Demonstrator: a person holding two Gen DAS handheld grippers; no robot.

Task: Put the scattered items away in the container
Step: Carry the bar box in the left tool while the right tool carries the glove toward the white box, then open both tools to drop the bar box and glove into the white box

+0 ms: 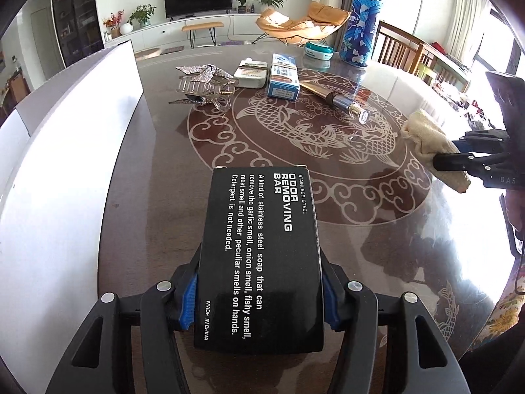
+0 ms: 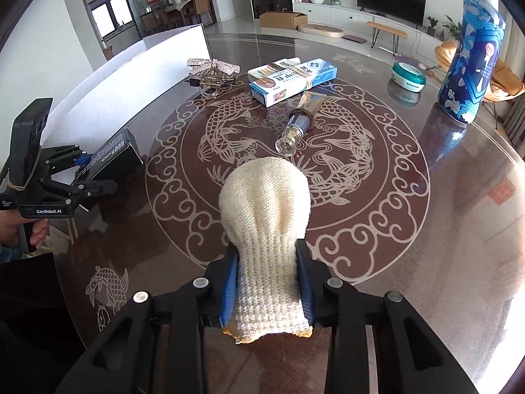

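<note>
Holding the black rectangular cardboard box (image 1: 261, 256) with white print, your left gripper (image 1: 261, 295) presses its blue pads against the two long sides, above the near part of the dark glass-topped table (image 1: 377, 229). Your right gripper (image 2: 267, 289) squeezes the cream knitted cloth (image 2: 265, 210) at its narrow part, and the rounded end sticks out toward the far side. At the left of the table stands the white open container (image 1: 82, 138). On the far part lie a blue and white carton (image 1: 282, 75), a dark glass bottle (image 1: 341, 101) on its side and sparkling hair clips (image 1: 203, 82).
</note>
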